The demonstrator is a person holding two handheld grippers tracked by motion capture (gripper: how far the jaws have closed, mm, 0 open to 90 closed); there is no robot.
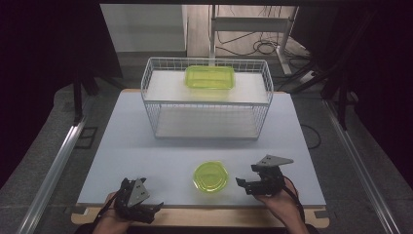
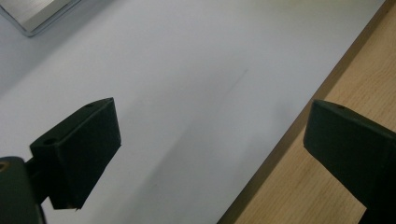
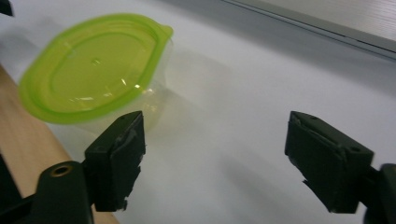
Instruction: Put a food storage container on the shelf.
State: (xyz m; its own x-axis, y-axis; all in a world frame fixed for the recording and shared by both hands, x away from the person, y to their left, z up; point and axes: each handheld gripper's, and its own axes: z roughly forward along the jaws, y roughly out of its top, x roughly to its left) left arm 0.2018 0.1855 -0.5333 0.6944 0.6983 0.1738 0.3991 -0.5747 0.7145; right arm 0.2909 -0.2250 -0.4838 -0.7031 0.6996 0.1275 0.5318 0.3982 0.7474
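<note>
White table [image 1: 146, 146] carries a wire rack [image 1: 206, 100] holding one green tub [image 1: 210, 77]. Left gripper [image 1: 146, 210] rests spread and empty; round tub [image 1: 211, 176] sits untouched mid-front; right gripper [image 1: 246, 186], jaws wide, waits just beside it. Nothing gripped yet.

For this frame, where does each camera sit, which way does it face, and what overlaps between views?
High view: above the person's side, facing forward and down at the table, wire rack, round lidded container; both hands and the left gripper and right gripper show.
Left gripper view: on the left gripper, facing the table's wooden edge; open jaws show.
Right gripper view: on the right gripper, facing the round lidded container; open jaws show.
Shared: high and right gripper views both show that container.
</note>
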